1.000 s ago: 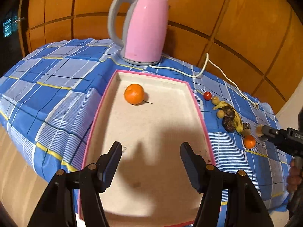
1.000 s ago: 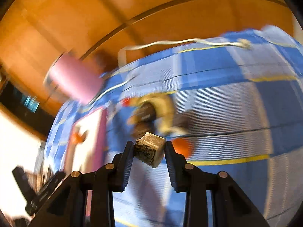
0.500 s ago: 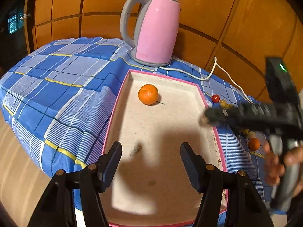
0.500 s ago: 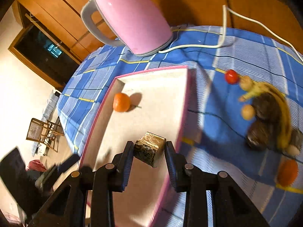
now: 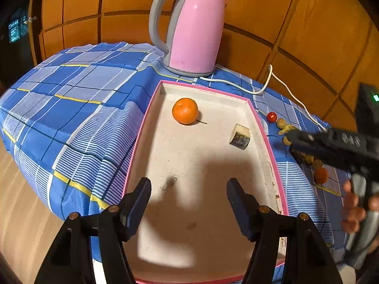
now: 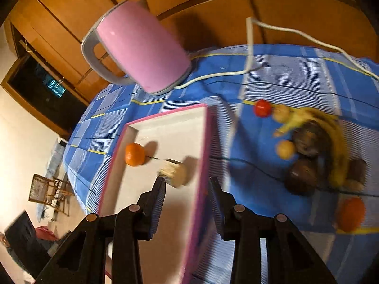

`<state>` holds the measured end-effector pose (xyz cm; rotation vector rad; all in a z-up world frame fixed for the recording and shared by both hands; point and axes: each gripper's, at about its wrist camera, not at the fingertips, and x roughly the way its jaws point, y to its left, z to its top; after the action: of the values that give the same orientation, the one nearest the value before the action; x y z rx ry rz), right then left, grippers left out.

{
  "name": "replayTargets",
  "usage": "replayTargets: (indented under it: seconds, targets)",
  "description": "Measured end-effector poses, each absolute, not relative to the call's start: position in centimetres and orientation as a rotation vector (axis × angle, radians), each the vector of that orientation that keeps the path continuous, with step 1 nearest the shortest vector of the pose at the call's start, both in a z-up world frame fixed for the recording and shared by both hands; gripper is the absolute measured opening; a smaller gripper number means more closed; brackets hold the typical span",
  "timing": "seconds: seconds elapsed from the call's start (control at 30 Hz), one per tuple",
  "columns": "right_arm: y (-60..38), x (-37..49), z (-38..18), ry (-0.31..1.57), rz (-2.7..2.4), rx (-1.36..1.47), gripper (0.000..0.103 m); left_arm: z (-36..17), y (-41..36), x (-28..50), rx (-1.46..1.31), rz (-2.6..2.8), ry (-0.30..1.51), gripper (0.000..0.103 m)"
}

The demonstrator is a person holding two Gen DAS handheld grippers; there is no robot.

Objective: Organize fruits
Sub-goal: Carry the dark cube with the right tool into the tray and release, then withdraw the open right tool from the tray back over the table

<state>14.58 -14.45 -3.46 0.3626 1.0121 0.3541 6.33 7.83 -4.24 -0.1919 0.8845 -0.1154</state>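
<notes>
- The table under a blue plaid cloth with white and yellow stripes (image 5: 78,108) (image 6: 296,71) is carrying everything, with orange wood panelling standing behind it.
- The shallow rectangular tray with a pink rim and pale floor (image 5: 142,127) (image 6: 206,142) is lying along the middle of the cloth, its far end near the kettle.
- The pink electric kettle with a grey handle and base (image 5: 194,30) (image 6: 142,47) is standing just behind the tray, and its white power cord (image 5: 267,87) (image 6: 248,47) is trailing off to the right across the cloth.
- The left gripper (image 5: 188,198) is hovering over the near end of the tray, its black fingers (image 5: 137,201) spread wide apart and holding nothing.
- The right gripper (image 6: 186,198) is hanging over the tray's right rim, its fingers (image 6: 156,201) apart and empty; from the left wrist view it is reaching in from the right, above the loose fruit.
- The loose fruit is sitting on the cloth to the right of the tray: a yellow banana (image 6: 331,137), two dark brown round fruits (image 6: 300,175), small yellowish fruits, an orange mandarin (image 5: 321,175) (image 6: 350,213) and a small red tomato (image 5: 271,117) (image 6: 262,108).
- The orange mandarin with a thin stem (image 5: 184,110) (image 6: 134,153) is resting inside the tray near its far end.
- The cut chunk with a pale face and dark rind (image 5: 239,135) (image 6: 174,172) is lying inside the tray by the right wall, apart from that mandarin; it is blurred in the right wrist view.
</notes>
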Motion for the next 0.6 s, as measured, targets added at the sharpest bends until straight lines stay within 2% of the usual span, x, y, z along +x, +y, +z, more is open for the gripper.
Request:
replayTargets:
  seconds: [0.6]
  targets:
    - [-25.0,5.1,-5.1,0.975,0.132,0.428,0.037,-1.8,3.3,5.7,-0.103,-0.273,0.847,0.067]
